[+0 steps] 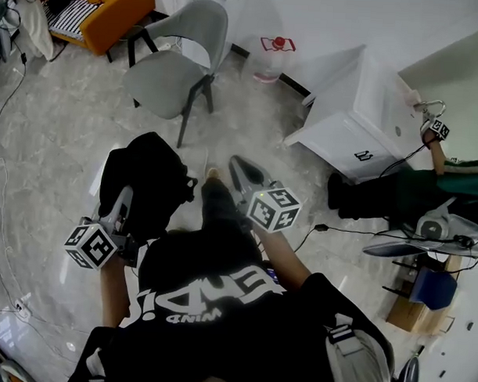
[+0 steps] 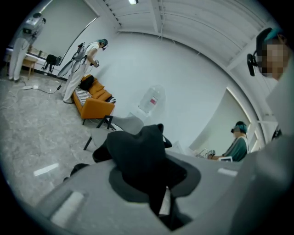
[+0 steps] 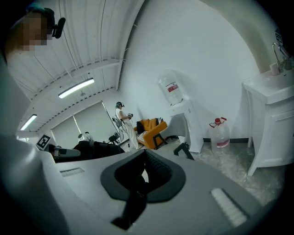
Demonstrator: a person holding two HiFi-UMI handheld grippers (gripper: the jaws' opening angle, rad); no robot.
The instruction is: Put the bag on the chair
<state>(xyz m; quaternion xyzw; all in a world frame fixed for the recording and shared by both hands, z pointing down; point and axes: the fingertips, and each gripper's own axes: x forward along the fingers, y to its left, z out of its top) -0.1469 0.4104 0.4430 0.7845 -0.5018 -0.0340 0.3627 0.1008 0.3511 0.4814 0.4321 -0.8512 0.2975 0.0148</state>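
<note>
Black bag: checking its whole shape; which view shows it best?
Head view: the whole black bag hangs from the left gripper. Left gripper view shows only bunched fabric between its jaws; right gripper view barely shows it.

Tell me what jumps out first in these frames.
A black bag hangs clamped in the left tool, low at the left of the head view. Straight ahead of it stands a grey chair with a bare seat, and beyond that an orange sofa fills the top-left corner.
</note>
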